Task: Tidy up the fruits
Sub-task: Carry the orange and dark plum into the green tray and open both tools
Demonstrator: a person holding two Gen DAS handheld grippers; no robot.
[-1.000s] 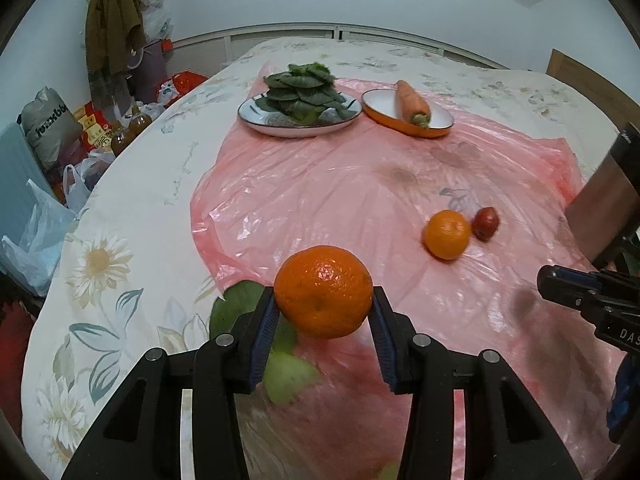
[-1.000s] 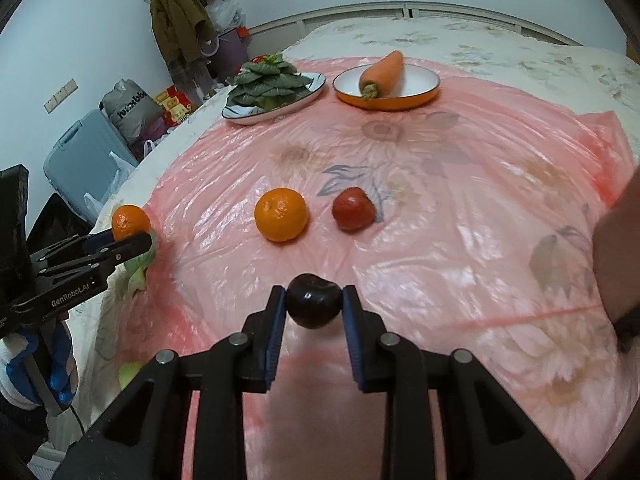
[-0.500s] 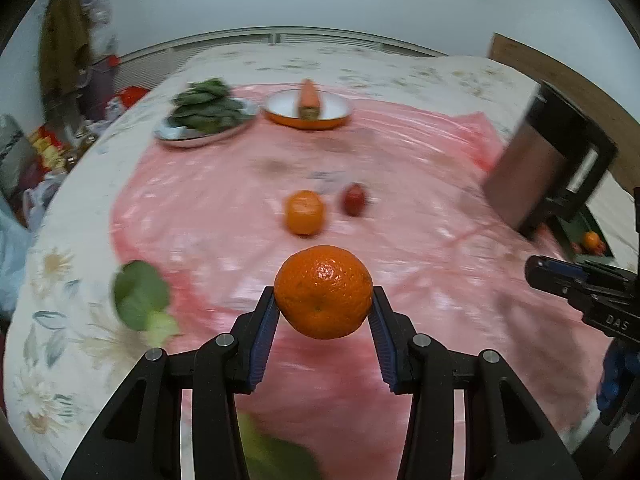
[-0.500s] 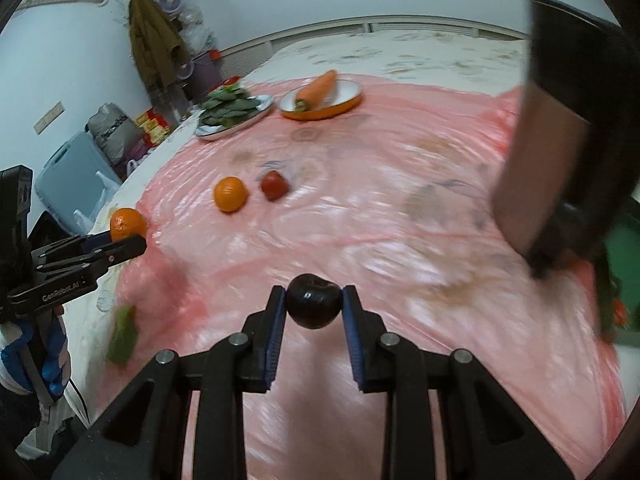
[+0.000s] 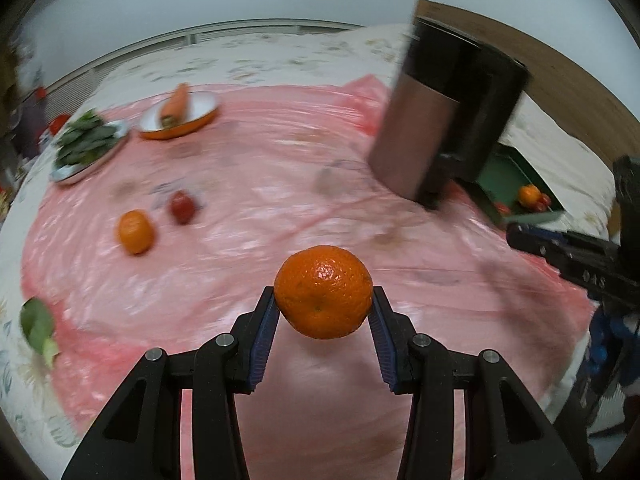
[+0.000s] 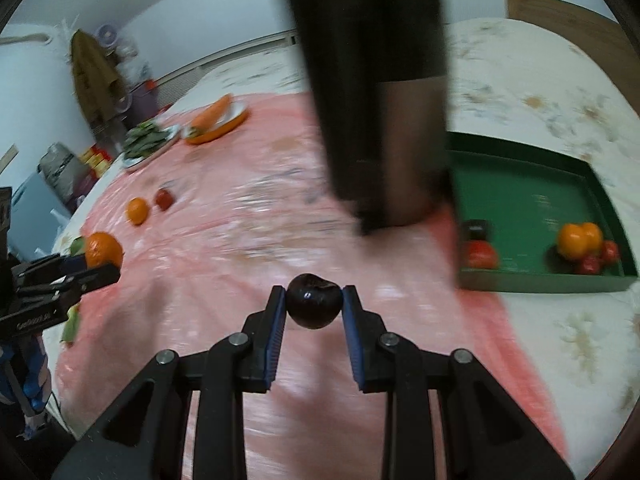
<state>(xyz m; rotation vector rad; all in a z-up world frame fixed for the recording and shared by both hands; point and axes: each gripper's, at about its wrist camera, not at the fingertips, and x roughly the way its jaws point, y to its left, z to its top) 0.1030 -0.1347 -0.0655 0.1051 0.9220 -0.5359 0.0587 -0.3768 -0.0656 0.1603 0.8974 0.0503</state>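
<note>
Fruits sit in three spots: two are held up in the tongs, two lie on the pink plastic sheet (image 5: 280, 184), and some wait in the green tray (image 6: 532, 208).

The green tray is on the right side of the table, just beside the tall dark can (image 6: 384, 112). In its near right corner there are two orange fruits (image 6: 580, 240) touching each other, with small red fruits (image 6: 600, 258) right next to them. One more red fruit (image 6: 480, 254) lies at the tray's near left corner.

Far away on the left, an orange-rimmed plate (image 5: 200, 116) holds one carrot (image 5: 174, 106). The carrot's long side runs from near to far, and its green stem end points to the near side. Beside it a white plate (image 5: 76, 174) holds a pile of green leaves (image 5: 86, 142).

The left gripper (image 5: 323, 314) is pinching a mandarin (image 5: 323, 292) between its blue pads, up above the pink sheet. It is round, so it has no long side. The right gripper (image 6: 314, 306) is pinching a dark plum (image 6: 314, 306) in the same way. The plum's dimple faces up.

On the sheet, at the left, a loose mandarin (image 5: 136, 232) and a small red fruit (image 5: 182, 208) lie near each other but not touching. A green leaf (image 5: 38, 328) lies at the sheet's left edge.
</note>
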